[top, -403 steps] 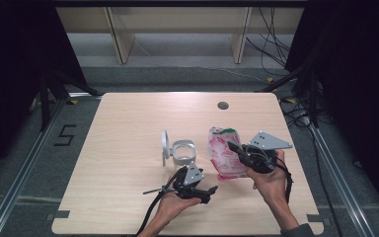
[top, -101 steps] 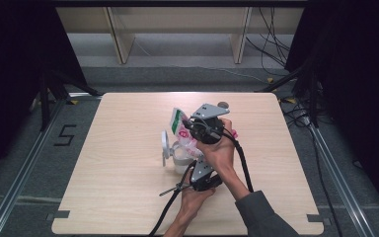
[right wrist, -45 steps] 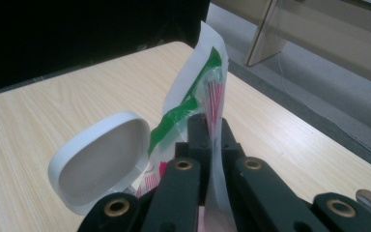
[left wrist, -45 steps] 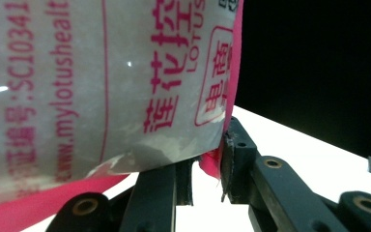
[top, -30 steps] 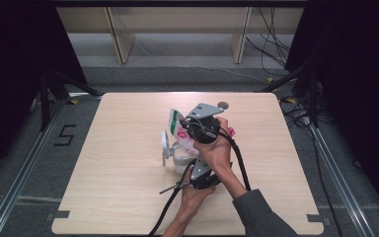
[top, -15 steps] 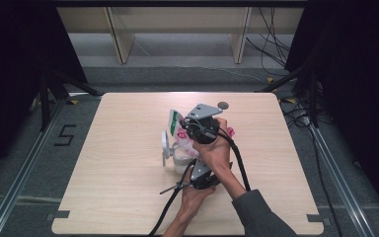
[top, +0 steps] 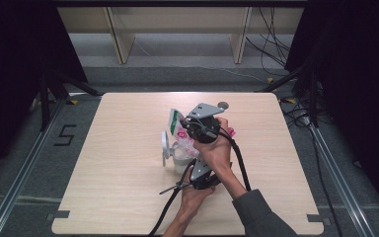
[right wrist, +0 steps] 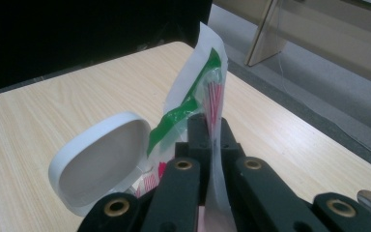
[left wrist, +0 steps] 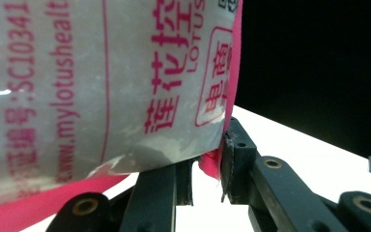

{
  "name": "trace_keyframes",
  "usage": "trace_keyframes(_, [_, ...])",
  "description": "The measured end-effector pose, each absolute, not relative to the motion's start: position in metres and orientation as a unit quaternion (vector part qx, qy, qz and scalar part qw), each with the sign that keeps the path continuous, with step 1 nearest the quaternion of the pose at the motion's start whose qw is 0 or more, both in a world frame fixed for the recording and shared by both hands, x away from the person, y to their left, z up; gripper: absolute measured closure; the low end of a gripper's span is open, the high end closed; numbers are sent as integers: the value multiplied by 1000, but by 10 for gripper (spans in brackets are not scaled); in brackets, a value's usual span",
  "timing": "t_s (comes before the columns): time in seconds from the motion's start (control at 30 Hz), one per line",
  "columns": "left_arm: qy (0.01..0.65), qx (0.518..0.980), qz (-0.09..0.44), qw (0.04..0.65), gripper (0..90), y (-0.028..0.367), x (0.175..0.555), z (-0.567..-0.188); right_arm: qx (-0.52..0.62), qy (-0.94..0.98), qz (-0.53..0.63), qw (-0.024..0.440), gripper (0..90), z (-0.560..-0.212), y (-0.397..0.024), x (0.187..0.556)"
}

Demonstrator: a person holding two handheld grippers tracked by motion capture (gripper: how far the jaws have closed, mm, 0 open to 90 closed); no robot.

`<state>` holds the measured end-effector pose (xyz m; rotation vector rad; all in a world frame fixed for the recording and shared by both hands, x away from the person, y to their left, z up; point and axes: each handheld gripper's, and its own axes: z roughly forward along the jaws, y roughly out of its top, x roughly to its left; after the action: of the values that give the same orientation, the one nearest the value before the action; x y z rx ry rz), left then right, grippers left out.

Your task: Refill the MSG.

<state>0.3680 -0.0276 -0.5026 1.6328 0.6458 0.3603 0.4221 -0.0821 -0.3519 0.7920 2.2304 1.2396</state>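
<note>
Pink-and-white printed pouch (top: 180, 129) sits at centre of the high view, held up over the wooden table (top: 118, 163). Its long axis runs roughly upright, green-striped top end (right wrist: 193, 99) toward the upper part of the frame.

Right gripper (top: 190, 126) — jaws closed flat on the pouch's upper film; in the right gripper view the film rises from between the black jaws at lower centre and stands above them.

Left gripper (top: 193, 170), lower centre of the high view — jaws nearly closed, pinching the pink bottom edge of the pouch (left wrist: 211, 164); pouch body fills the upper left of the left gripper view, above the fingers.

White container (top: 182, 157) w/ hinged lid (top: 165, 146) open sits just beside and below the pouch, lid to frame left.
</note>
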Motion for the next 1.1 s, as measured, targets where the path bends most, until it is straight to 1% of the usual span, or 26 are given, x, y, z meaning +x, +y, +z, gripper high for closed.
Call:
trace_keyframes(0.17, [283, 718, 162, 615, 768, -26, 367, -501, 293, 810, 454, 230, 900, -351, -82, 421])
trace_keyframes(0.2, [284, 716, 160, 618, 767, -26, 367, -501, 282, 810, 455, 239, 900, -351, -82, 423])
trace_keyframes(0.27, [281, 713, 157, 623, 767, -27, 368, -502, 286, 808, 459, 236, 900, -351, -82, 423])
trace_keyframes(0.37, [282, 718, 164, 615, 768, -26, 368, -501, 292, 807, 458, 233, 900, -351, -82, 421])
trace_keyframes(0.47, [283, 718, 163, 614, 767, -25, 367, -500, 282, 807, 459, 243, 900, -350, -83, 423])
trace_keyframes(0.57, [283, 716, 163, 617, 768, -25, 368, -500, 291, 808, 458, 229, 900, -349, -82, 421])
trace_keyframes(0.6, [284, 716, 163, 617, 768, -25, 368, -500, 280, 807, 459, 242, 900, -349, -82, 422])
trace_keyframes(0.63, [283, 715, 163, 618, 768, -25, 367, -500, 288, 805, 462, 236, 900, -350, -81, 421])
trace_keyframes(0.7, [283, 715, 163, 618, 767, -25, 368, -500, 286, 806, 460, 239, 900, -349, -81, 421])
trace_keyframes(0.73, [280, 713, 160, 622, 767, -25, 369, -501, 289, 808, 458, 231, 900, -349, -82, 421])
trace_keyframes(0.83, [280, 713, 160, 623, 768, -25, 369, -500, 291, 805, 460, 235, 900, -349, -80, 421])
trace_keyframes(0.93, [285, 716, 163, 616, 767, -25, 368, -500, 297, 804, 462, 230, 900, -350, -79, 420])
trace_keyframes(1.07, [286, 713, 158, 620, 768, -25, 368, -502, 281, 813, 450, 241, 900, -351, -78, 422])
trace_keyframes(1.1, [287, 712, 158, 621, 768, -26, 369, -502, 288, 812, 451, 234, 900, -352, -78, 422])
